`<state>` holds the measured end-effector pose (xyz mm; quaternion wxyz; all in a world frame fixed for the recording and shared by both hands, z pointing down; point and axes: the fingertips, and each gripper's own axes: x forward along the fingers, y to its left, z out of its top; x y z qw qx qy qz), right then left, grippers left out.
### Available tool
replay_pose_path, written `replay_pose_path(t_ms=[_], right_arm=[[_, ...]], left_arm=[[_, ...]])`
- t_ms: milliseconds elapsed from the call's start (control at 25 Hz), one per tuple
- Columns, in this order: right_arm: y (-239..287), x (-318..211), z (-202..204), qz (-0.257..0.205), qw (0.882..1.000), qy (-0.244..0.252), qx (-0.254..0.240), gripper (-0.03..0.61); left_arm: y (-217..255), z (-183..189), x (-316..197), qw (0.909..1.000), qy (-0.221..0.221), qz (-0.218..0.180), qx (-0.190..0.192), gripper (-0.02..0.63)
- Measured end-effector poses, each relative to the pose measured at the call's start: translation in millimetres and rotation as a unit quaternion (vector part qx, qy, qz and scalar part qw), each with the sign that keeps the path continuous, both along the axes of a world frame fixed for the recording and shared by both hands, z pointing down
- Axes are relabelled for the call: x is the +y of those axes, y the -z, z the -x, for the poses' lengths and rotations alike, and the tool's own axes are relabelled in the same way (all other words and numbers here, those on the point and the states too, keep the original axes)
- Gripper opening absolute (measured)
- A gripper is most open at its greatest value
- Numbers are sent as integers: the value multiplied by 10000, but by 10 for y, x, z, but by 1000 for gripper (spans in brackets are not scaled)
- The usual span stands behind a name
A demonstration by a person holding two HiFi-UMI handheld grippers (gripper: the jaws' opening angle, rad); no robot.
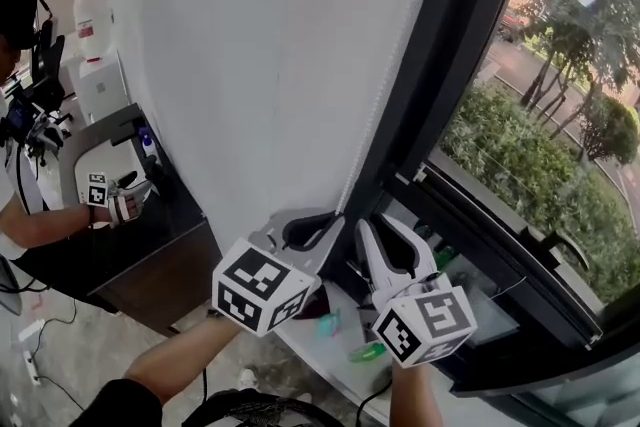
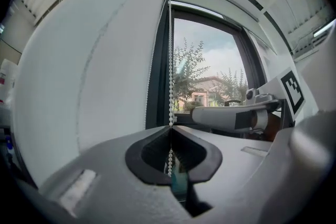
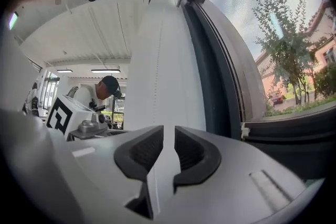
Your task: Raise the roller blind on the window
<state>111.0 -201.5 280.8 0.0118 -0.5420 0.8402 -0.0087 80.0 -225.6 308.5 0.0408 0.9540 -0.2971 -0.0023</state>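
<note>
The white roller blind (image 1: 260,65) hangs over the left part of the window, beside the dark frame (image 1: 460,45). Its white bead chain (image 1: 385,105) runs down the blind's right edge. My left gripper (image 1: 333,218) reaches up to the chain's lower part. In the left gripper view the left gripper (image 2: 170,127) is shut on the bead chain (image 2: 170,81), which passes between the closed pads. My right gripper (image 1: 385,223) is close beside it on the right. In its own view the right gripper (image 3: 168,131) is open by a narrow gap, and the white blind (image 3: 163,60) shows through it.
Another person (image 1: 20,165) holding a gripper stands at the far left by a dark counter (image 1: 150,245). A white sill (image 1: 320,345) below my grippers carries small green items (image 1: 365,352). Trees and shrubs (image 1: 540,175) lie outside the glass.
</note>
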Motion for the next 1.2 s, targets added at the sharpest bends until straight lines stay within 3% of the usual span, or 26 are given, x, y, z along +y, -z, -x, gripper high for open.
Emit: replay_pose_path(t_ms=[400,600,760,1200], right_arm=[[-364,89,116,298,9990,-332,32,48],[-431,135,183,305,9986,-439,57,6],[-523,159,271,399,9981,-447,158,6],[-579,180,320,472,9971,-543,256,6]], left_arm=[[17,309,164,9963,826,-177,149,43],[-136,377,257,9946,1032,-115,-58,43],[-265,393,324,9939,1087,1,-173,2],[-303,337,352,9943,1039,41,-251,2]])
